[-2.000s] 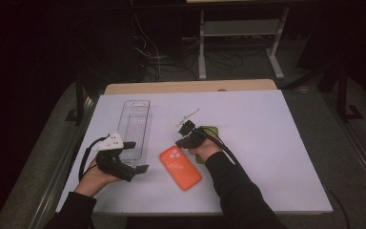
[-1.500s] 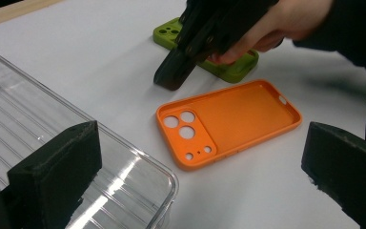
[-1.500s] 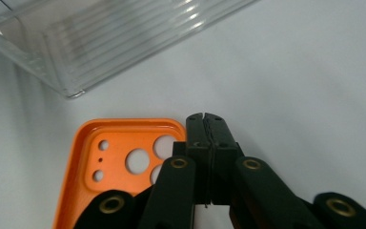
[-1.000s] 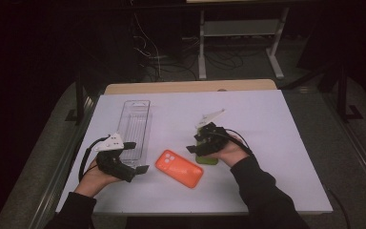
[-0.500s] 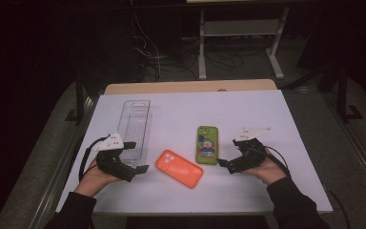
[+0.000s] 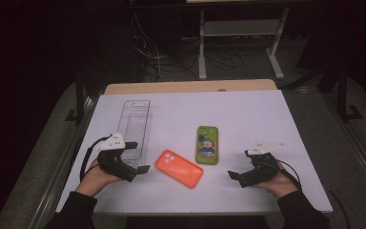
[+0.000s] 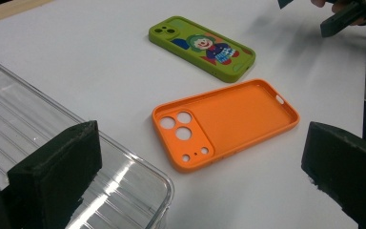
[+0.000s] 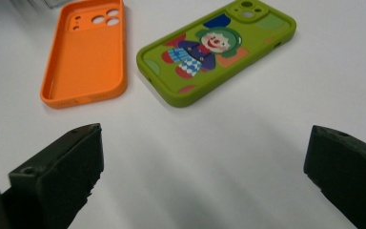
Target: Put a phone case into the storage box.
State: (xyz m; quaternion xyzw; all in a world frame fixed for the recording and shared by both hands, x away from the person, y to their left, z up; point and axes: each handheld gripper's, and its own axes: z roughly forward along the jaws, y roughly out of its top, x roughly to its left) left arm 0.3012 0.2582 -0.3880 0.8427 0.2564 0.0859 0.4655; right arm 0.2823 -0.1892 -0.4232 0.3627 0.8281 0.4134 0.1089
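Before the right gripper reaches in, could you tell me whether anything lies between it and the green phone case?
Nothing visible does. The right gripper is open, and only bare white table lies between its jaws and the green case. The orange case sits off to one side, apart from the green one.

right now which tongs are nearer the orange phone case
Left. The left tongs sit open just beside the orange phone case, over the end of the clear tray. The right tongs are open too, farther off on its other side.
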